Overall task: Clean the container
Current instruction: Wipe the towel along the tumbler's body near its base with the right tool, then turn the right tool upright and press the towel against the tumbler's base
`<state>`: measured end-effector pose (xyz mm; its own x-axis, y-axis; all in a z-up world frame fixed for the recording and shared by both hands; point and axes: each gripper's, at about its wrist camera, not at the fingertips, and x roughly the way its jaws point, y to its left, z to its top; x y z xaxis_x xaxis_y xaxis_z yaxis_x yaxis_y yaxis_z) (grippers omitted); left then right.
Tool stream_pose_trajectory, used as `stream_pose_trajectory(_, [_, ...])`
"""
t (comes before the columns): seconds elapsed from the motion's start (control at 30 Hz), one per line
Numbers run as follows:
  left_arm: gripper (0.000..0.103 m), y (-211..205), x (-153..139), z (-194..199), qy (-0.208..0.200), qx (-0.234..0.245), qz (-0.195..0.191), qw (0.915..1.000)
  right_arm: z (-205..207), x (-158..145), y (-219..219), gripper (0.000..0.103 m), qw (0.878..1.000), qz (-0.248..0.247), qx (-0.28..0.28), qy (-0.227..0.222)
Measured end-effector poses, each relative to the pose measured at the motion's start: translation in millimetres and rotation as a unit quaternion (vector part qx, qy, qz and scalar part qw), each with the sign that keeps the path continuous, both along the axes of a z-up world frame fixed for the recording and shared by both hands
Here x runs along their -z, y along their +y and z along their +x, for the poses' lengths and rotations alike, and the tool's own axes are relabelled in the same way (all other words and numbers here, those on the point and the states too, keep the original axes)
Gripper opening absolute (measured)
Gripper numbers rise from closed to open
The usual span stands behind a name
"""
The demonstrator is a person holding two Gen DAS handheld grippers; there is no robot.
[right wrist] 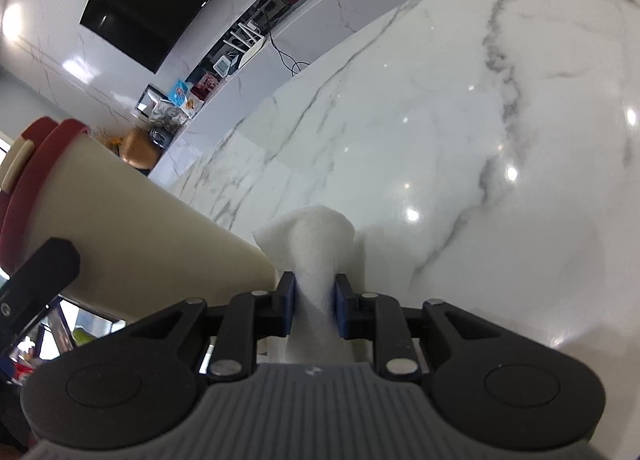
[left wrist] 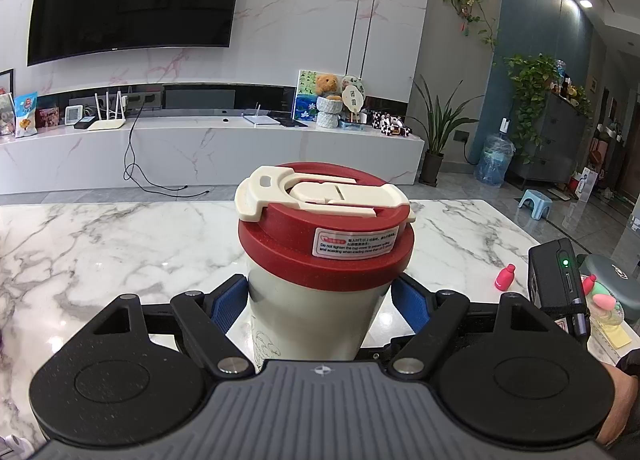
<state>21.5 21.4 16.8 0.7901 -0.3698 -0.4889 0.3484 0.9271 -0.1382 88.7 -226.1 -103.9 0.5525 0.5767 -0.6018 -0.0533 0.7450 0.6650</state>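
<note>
A cream travel cup [left wrist: 312, 312] with a red lid [left wrist: 326, 234] and a cream flip tab stands upright between the blue pads of my left gripper [left wrist: 320, 298], which is shut on its body. In the right wrist view the cup [right wrist: 132, 232] lies across the left side, lid [right wrist: 24, 179] at far left. My right gripper [right wrist: 313, 302] is shut on a white sponge cloth [right wrist: 310, 244], pinched in the middle. The cloth's front edge touches the cup's side near its base.
The white marble table [left wrist: 100, 252] lies under both grippers. At its right edge are a small pink toy bottle [left wrist: 505, 276], other small toys [left wrist: 604, 300] and the right gripper's body [left wrist: 558, 280]. A TV wall and cabinet lie beyond.
</note>
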Motion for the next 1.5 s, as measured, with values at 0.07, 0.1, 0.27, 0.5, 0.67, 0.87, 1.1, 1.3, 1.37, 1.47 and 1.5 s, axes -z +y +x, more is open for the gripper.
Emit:
stream_pose_trajectory(0.07, [0.078, 0.1, 0.2, 0.0, 0.0, 0.0, 0.0, 1.0, 0.1, -7.1, 2.1, 0.023, 0.999, -0.033, -0.001, -0.019])
stream_pose_trajectory(0.1, [0.078, 0.1, 0.5, -0.1, 0.0, -0.001, -0.001, 1.0, 0.1, -10.6, 2.6, 0.023, 0.998, -0.051, 0.001, -0.028])
stream_pose_trajectory(0.27, [0.078, -0.4, 1.0, 0.1, -0.001, -0.004, -0.002, 1.0, -2.1, -18.2, 3.6, 0.024, 0.99, -0.129, -0.002, -0.06])
stream_pose_trajectory(0.5, [0.078, -0.9, 1.3, -1.1, 0.0, -0.007, -0.003, 1.0, -4.7, -12.6, 7.3, 0.026, 0.983, -0.171, -0.013, -0.066])
stream_pose_trajectory(0.67, [0.08, -1.7, 0.2, -0.4, 0.001, -0.011, -0.004, 0.9999, -7.6, -14.8, 8.9, 0.042, 0.983, -0.171, -0.013, -0.071])
stream_pose_trajectory(0.87, [0.081, -2.3, -0.2, -0.2, 0.0, -0.013, -0.005, 0.9999, -15.6, -24.7, 16.5, 0.054, 0.972, -0.213, -0.032, -0.096])
stream_pose_trajectory(1.1, [0.083, -4.7, 0.6, 1.3, -0.001, -0.021, -0.008, 0.9997, -29.0, -17.2, 30.6, 0.061, 0.958, -0.26, -0.07, -0.101])
stream_pose_trajectory(1.3, [0.084, -7.6, 1.3, 3.6, -0.005, -0.028, -0.007, 0.9996, -38.0, -10.2, 38.3, 0.059, 0.945, -0.291, -0.089, -0.12])
stream_pose_trajectory(1.37, [0.084, -9.4, 1.3, 3.3, -0.01, -0.03, -0.003, 0.9995, -39.7, -9.2, 40.2, 0.053, 0.941, -0.299, -0.095, -0.128])
stream_pose_trajectory(1.47, [0.084, -12.1, 1.2, 2.9, -0.018, -0.032, 0.003, 0.9993, -41.2, -9.9, 40.6, 0.04, 0.939, -0.3, -0.103, -0.136])
stream_pose_trajectory(1.5, [0.084, -12.9, 1.2, 2.8, -0.02, -0.033, 0.005, 0.9992, -40.6, -9.8, 39.8, 0.037, 0.939, -0.299, -0.105, -0.137])
